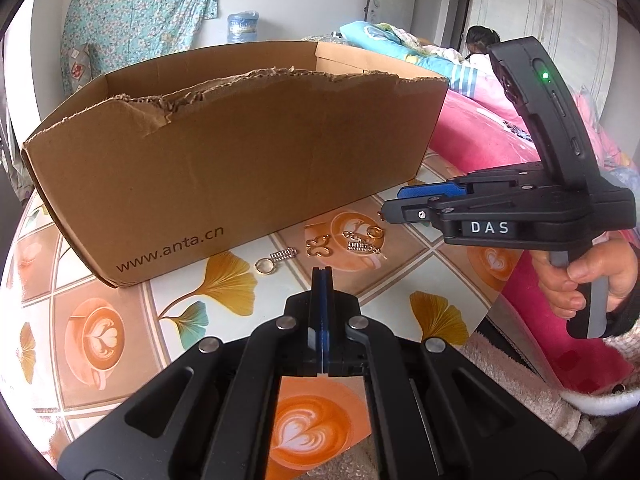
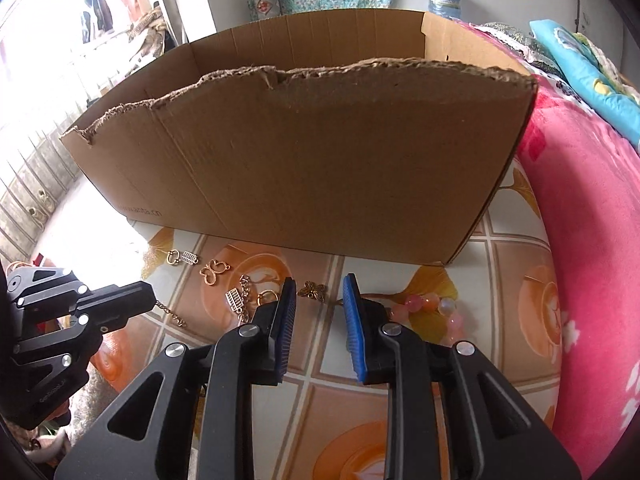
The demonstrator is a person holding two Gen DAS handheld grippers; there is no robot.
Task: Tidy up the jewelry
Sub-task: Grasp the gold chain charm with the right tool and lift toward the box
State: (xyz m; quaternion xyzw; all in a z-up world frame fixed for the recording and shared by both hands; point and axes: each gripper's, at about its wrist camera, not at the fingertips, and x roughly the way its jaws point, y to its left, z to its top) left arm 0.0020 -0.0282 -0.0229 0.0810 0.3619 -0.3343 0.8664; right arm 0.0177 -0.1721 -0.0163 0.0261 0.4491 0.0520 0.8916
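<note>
**Currently: Pickup Stage, Jewelry Loose on the Table**

Left wrist view. The left gripper (image 1: 322, 276) sits at lower centre with its blue pads pressed flat together and nothing between them. Just above it in the frame, small metal pieces lie in a row on the glossy patterned tablecloth (image 1: 132, 320): a gold ring with spring charm (image 1: 266, 266), an open-wire gold butterfly (image 1: 318, 247) and a silver chain cluster (image 1: 362, 242). Behind them the cardboard box (image 1: 240, 168) fills the centre, corrugated, matt, with a ragged torn upper edge. The right gripper (image 1: 390, 212) enters from the right edge, held by a hand (image 1: 576, 280).

Right wrist view. The right gripper (image 2: 320, 292) stands partly open at lower centre, holding nothing. A dark metal butterfly charm (image 2: 313, 291) lies on the table just beyond the gap between the fingertips. A pink bead bracelet (image 2: 430, 308), smooth and translucent, lies right of the right finger; the chain pieces lie to the left.

Judgement: no piece is yet gripped, and the box interior cannot be seen. The next move calls for lowering the open pads astride one charm, likely the dark butterfly. The pieces are thin and flat, so the pads must reach the cloth surface before closing.
</note>
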